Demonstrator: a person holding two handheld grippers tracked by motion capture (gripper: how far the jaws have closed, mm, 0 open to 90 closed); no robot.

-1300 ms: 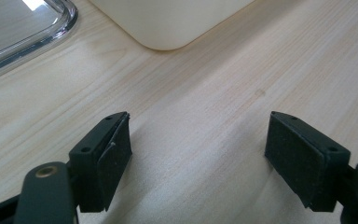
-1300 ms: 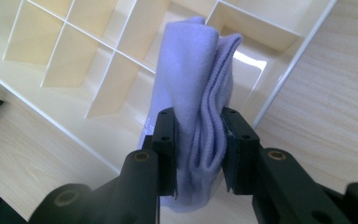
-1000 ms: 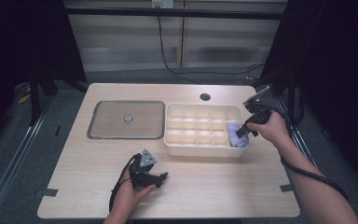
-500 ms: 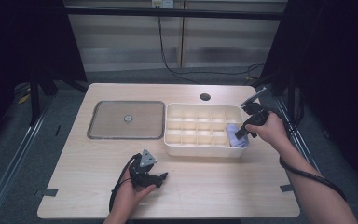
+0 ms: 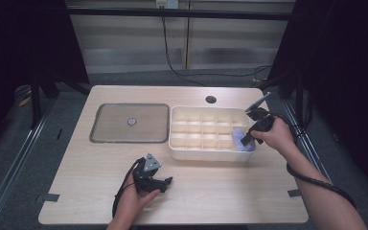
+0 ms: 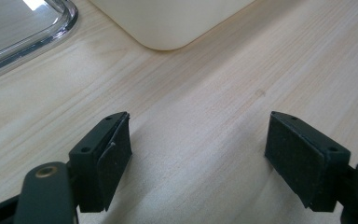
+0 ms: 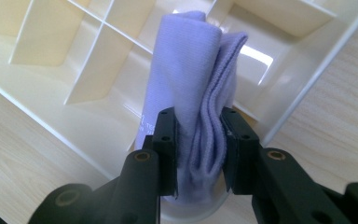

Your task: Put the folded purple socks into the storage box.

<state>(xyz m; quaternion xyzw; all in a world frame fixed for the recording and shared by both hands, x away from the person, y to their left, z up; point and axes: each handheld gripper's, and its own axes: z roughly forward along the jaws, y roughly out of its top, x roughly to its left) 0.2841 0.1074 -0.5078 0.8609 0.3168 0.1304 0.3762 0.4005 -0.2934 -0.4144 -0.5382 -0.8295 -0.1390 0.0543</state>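
The purple cloth [image 7: 196, 93] is folded up and sits in the corner box of the white tray [image 5: 206, 153], the corner nearest the right hand. The right gripper [image 7: 198, 149] squeezes it tight. To do this well, I think it should push the cloth straight down between the walls, then let go. The other boxes in the tray look empty. The left gripper [image 6: 196, 158] rests on the table [image 5: 249, 191] near the tray, jaws wide with nothing in them
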